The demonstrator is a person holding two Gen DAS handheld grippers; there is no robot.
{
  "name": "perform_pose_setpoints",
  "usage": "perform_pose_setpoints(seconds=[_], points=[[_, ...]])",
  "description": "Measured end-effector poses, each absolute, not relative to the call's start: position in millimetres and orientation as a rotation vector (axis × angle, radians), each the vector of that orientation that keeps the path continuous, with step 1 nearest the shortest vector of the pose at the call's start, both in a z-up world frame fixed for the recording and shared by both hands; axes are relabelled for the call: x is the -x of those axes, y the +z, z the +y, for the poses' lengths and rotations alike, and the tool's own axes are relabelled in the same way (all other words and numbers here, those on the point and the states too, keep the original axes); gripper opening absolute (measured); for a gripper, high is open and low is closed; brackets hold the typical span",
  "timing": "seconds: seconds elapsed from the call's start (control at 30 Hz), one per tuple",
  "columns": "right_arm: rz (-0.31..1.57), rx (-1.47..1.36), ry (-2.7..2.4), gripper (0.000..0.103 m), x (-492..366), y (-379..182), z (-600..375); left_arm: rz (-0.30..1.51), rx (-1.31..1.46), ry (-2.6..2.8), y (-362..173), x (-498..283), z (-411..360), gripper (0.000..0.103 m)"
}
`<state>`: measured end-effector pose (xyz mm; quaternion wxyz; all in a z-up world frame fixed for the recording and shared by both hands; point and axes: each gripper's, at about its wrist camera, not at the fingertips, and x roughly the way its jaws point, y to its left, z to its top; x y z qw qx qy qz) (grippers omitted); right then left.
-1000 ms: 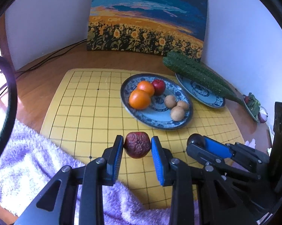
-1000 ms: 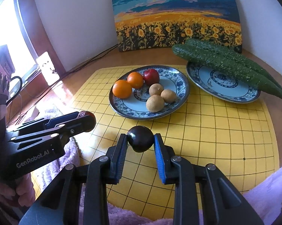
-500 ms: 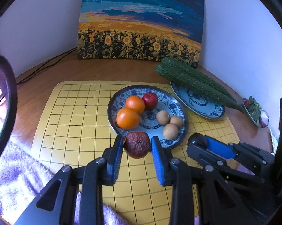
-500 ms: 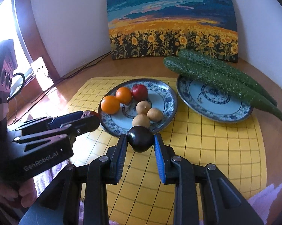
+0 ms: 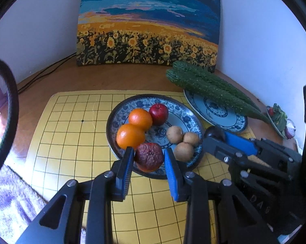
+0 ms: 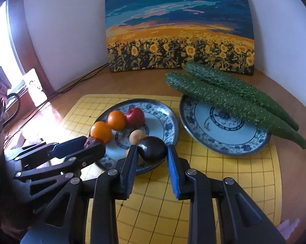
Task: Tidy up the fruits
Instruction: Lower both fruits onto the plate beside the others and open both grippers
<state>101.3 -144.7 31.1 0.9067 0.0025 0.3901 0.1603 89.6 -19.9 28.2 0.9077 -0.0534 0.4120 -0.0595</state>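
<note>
- Fingers of my left gripper [image 5: 148, 158] clamp the wrinkled fruit [image 5: 149, 157] over the fruit plate's [image 5: 190, 120] near rim; right gripper [image 6: 152, 153] holds a dark plum [image 6: 152, 150]
- I lower each into a bare gap before letting go, so nothing rolls

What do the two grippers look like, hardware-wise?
Both match: the left gripper and right gripper have black angular linkage arms with triangular cutouts, silver pivot screws, and flat fingers faced with ribbed blue pads. The left body carries pale lettering, partly hidden. No sleeves are visible.

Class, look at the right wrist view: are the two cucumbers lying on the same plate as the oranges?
No: the cucumbers lie across the other plate, beside the fruit plate.
</note>
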Motion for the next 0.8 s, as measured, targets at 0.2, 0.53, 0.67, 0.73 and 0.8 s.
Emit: perform_pose_setpoints(seconds=[0.2,0.53,0.67,0.73,0.8], points=[[0.805,-0.014,0.309,0.03,-115.2,25.7,-147.7,0.861,0.111,-0.12,20.3,-95.5,-20.9,0.032],[0.812,-0.002,0.309,0.03,-127.7,17.7,-145.8,0.868,0.109,-0.117,16.4,-99.2,-22.4,0.032],[0.808,0.002,0.311,0.03,-131.5,18.1,-144.6,0.868,0.109,-0.116,16.5,-99.3,-22.5,0.032],[0.81,0.004,0.31,0.03,-132.9,17.6,-143.5,0.868,0.109,-0.116,16.5,-99.4,-22.4,0.032],[0.81,0.002,0.312,0.03,-134.3,17.1,-143.0,0.868,0.11,-0.117,16.5,-99.4,-22.5,0.032]])
